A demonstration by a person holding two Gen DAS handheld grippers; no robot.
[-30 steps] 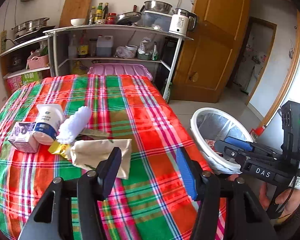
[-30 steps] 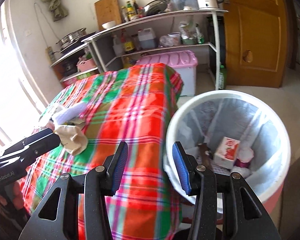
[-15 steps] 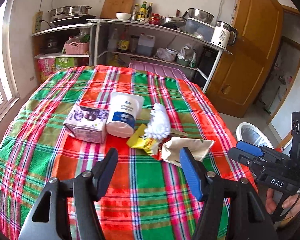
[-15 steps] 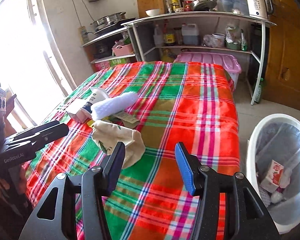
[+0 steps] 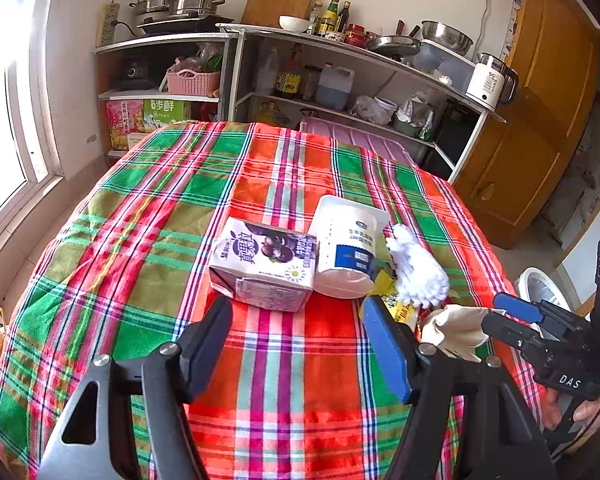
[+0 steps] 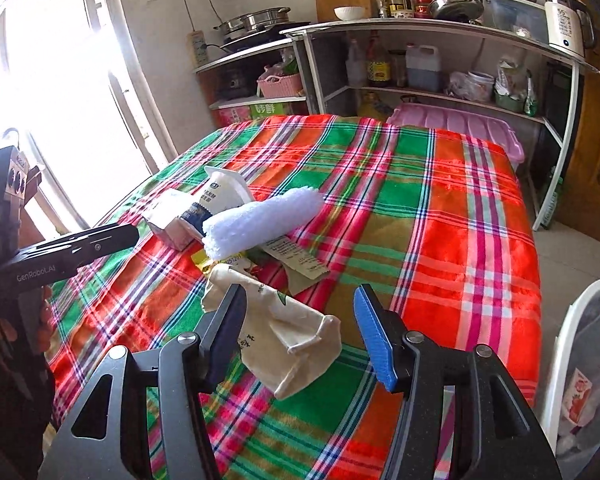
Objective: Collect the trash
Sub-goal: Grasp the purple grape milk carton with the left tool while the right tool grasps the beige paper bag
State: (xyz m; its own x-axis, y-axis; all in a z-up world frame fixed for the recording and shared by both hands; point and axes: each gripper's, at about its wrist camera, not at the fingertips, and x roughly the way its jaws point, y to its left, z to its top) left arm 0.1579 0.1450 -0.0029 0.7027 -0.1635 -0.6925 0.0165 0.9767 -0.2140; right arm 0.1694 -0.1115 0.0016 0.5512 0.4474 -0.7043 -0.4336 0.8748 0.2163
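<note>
Trash lies on the plaid tablecloth [image 5: 160, 208]: a purple milk carton [image 5: 264, 264], a white and blue cup [image 5: 348, 248], a white fluffy roll [image 5: 418, 272], a yellow wrapper [image 5: 396, 304] and a crumpled beige paper bag [image 6: 284, 328]. My left gripper [image 5: 300, 344] is open just in front of the carton and cup. My right gripper [image 6: 300, 328] is open above the beige bag, which lies between its fingers. The white trash bin [image 6: 572, 360] stands at the table's right, with a red and white carton inside.
Metal shelves [image 5: 340, 80] with pots, bottles, a kettle and a pink basket stand behind the table. A pink storage box [image 6: 460, 128] sits at the far table edge. A wooden door [image 5: 540, 120] is on the right, a bright window [image 6: 60, 100] on the left.
Both grippers swung left from the bin to the trash pile. The left one now faces the carton and cup; the right one has come over the beige bag.
</note>
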